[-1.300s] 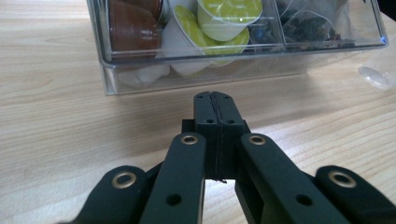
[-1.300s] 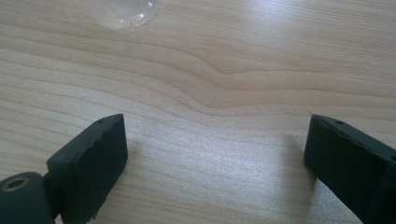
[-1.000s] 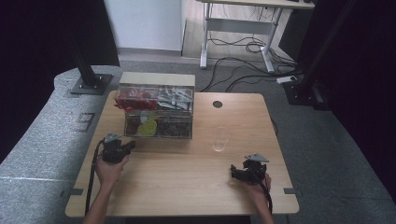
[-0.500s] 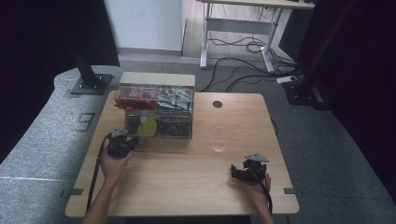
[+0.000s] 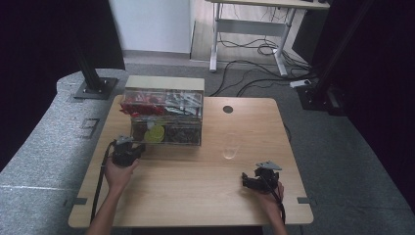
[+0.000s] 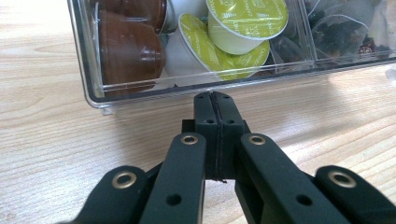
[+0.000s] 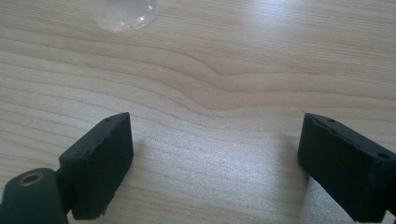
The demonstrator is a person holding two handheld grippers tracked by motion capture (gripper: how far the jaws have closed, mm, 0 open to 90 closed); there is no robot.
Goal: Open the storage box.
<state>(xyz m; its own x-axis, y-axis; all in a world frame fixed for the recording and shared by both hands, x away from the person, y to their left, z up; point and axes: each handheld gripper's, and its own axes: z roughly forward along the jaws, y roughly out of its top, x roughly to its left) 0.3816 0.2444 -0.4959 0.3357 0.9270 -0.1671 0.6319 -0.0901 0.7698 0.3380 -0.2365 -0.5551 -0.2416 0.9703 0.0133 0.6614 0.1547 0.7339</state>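
A wooden table (image 5: 195, 191) is seen from above, with a clear plastic organiser box (image 5: 164, 117) taken as the landmark; the box stands toward the far left of the tabletop, its compartments packed with coffee capsules and sachets. Over the last second the left gripper (image 5: 139, 150) has been carried forward from a spot well short of the box until its tips are just at the near left corner of the box. In the left gripper view its jaws are pressed fully together with nothing held between them, and they are pointed at the box's near wall (image 6: 154, 91), just below the compartment where a brown capsule (image 6: 128, 51) and a green-lidded capsule (image 6: 245, 18) are lying. Whether the tips are touching the wall or stopping just short cannot be told. The approach is judged to be nearly finished, so that a push, a nudge or an opening of the box at that corner is probably what is intended next. The right gripper (image 5: 247, 182) has been kept where it was, well to the right of the box and nearer the person; its jaws are spread wide over bare wood, holding nothing. A small clear cup (image 5: 230, 149) is seen between it and the box.
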